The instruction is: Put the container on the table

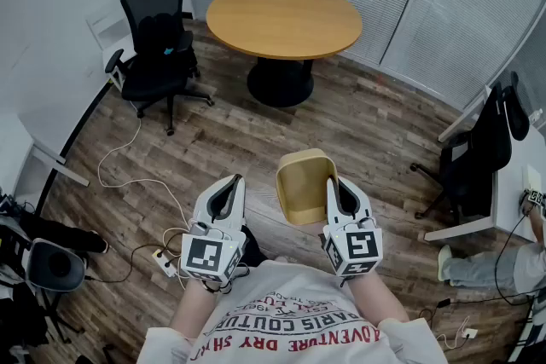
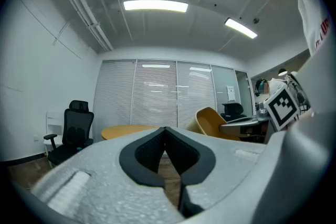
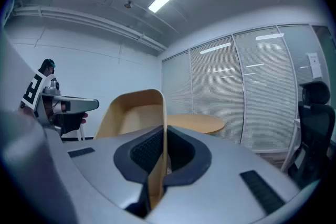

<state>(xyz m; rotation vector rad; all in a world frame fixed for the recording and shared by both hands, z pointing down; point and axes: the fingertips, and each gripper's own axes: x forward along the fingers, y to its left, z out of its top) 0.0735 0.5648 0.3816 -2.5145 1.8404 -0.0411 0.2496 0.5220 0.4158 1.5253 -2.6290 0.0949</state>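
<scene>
- The round tabletop [image 1: 284, 17] sits far across the wooden floor [image 1: 358, 119], bare and well apart from the person. That's the target. From here I'd call this a carry across the room, then a set-down well inside the rim rather than at the edge.
- A black office chair [image 1: 158, 38] stands far left, near the tabletop. The straight line down the middle looks open. Cables [image 1: 119, 151] trail over the floor on the left, so steering clear of that side seems wise.
- The yellow container [image 1: 300, 183] is up in the air, near, just in front of the person. It is gripped by one side wall only and looks tilted rather than level. A one-wall pinch could let it swing, I reckon. Go slow, level it before lowering, and let go only once the base rests flat.
- The right gripper [image 1: 334, 183] reaches forward at near right. Its fingers [image 3: 142, 152] are clamped on the container's right wall, with the thin wall running up between them.
- The left gripper [image 1: 234, 183] is held out alongside at near left, close to the container but apart from it. Its fingers [image 2: 147, 152] are tips together, with nothing between them.
</scene>
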